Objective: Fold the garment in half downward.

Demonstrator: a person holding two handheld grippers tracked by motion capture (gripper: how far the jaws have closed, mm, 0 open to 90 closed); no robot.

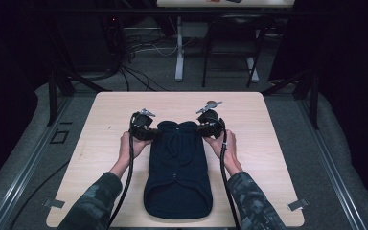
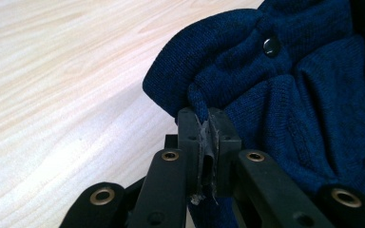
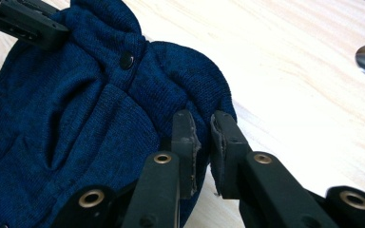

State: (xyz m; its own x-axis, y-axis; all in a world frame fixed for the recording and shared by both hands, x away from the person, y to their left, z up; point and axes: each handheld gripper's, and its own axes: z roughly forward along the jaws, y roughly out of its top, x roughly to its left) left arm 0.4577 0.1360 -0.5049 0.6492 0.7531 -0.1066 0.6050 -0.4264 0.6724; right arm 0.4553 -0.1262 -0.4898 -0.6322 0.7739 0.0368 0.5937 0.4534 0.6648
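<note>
- The left hand-held gripper [image 2: 208,142] is clamped on a fold at the far left corner of the navy knitted garment [image 1: 178,167], which lies flat mid-tabletop [image 1: 100,124].
- The right hand-held gripper [image 3: 204,142] has jaws slightly apart at the far right corner.
- The gripper views reveal a dark snap button [image 2: 271,45].

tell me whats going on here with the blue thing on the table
A person holds a gripper in each hand at the far end of a dark blue knit garment lying flat on a light wooden table. The left gripper is shut on a fold of fabric at one top corner. The right gripper sits at the other top corner with its jaws a little apart, the knit edge between them, not yet pinched. The garment's snap buttons show near the collar.
</note>
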